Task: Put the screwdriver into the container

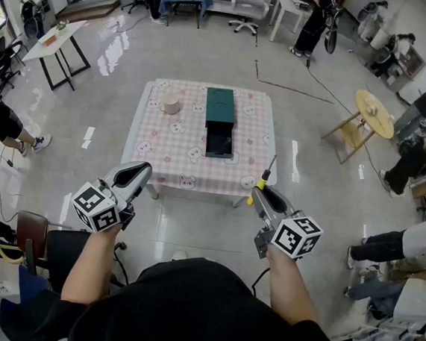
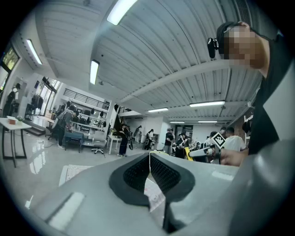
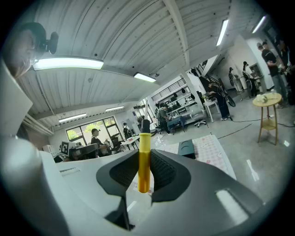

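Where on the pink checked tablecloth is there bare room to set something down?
Free: the near-left stretch of the pink checked tablecloth, between the beige cylinder and the front edge; also the right strip beside the dark green box-shaped container. Crowded: the centre, filled by container and its open drawer.

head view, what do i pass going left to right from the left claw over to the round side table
left claw → beige cylinder → green container → screwdriver held in the right claw → round wooden side table
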Demonstrator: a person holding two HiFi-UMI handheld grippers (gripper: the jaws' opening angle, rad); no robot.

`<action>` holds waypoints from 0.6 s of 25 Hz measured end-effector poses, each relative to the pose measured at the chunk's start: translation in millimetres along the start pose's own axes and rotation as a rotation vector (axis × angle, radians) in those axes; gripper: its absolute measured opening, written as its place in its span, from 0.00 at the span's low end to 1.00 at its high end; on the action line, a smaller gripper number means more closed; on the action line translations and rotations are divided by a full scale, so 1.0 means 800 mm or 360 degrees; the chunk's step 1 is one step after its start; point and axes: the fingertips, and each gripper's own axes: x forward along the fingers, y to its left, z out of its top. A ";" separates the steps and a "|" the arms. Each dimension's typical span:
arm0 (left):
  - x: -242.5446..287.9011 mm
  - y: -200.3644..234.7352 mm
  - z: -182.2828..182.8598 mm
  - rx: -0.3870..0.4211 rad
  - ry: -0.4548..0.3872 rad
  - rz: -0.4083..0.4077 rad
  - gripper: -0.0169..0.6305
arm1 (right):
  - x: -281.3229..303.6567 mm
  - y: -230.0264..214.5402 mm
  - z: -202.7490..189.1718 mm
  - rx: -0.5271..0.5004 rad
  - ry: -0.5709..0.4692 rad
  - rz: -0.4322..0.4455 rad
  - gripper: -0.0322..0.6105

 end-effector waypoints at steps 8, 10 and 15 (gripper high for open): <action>-0.006 0.019 0.006 0.0041 0.0002 -0.0039 0.03 | 0.033 0.020 -0.011 0.0002 0.0019 0.0005 0.22; -0.010 0.027 0.007 0.0038 -0.0003 -0.0050 0.03 | 0.039 0.025 -0.011 0.0007 0.0015 -0.0004 0.22; -0.016 0.043 0.016 0.0047 -0.0024 -0.0085 0.03 | 0.048 0.033 -0.004 0.0012 -0.0019 -0.0034 0.22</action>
